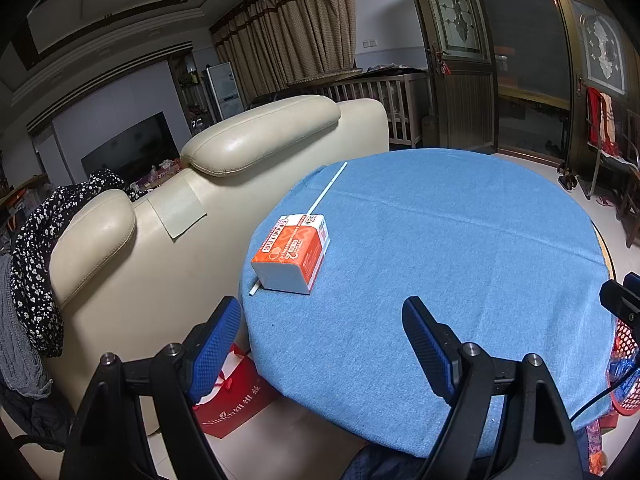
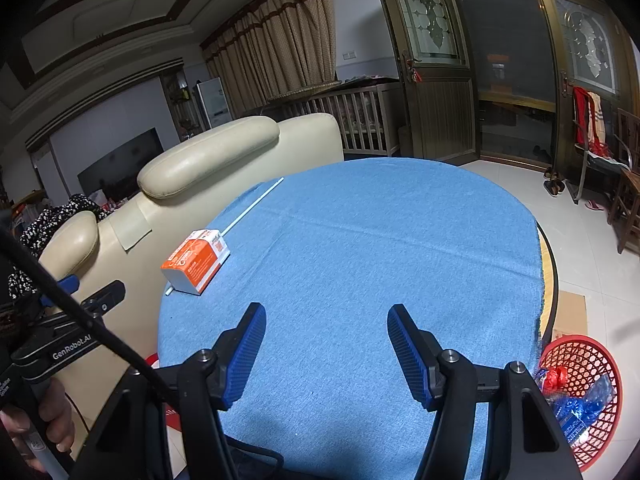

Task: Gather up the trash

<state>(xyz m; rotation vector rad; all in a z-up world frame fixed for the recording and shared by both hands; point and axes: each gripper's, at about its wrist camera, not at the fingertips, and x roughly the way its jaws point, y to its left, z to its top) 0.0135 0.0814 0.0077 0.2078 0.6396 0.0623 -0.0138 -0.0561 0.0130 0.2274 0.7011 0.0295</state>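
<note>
While both tools hover over the near edge of the worktop (image 2: 360,240), each stands with jaws spread and nothing between them: left hand-held gripper (image 1: 320,344), wider spread; right hand-held gripper (image 2: 324,344), moderately spread. Item 1, orange-and-white carton (image 1: 290,254): lies on its side on the blue cloth, near the worktop's left rim; at about 11 o'clock from the left hand-held gripper, near; at about 10 o'clock from the right hand-held gripper, farther off. Judged the nearer reach for the left hand. Its long axis runs from 7 to 1 o'clock in the left wrist view, white end face toward the camera. Item 2, white straw (image 1: 326,190): long and thin, running along the carton's left side on much the same 7-to-1 line, one tip showing at the carton's near corner, the rest trailing toward the far rim; whether it is attached to the carton cannot be told. Item 3, red mesh basket (image 2: 580,392): on the floor below the worktop's right rim, at 4 o'clock from the right hand-held gripper, already holding red and blue wrappers; the likely destination. Surroundings: cream sofa (image 1: 224,148) just beyond the left rim.
</note>
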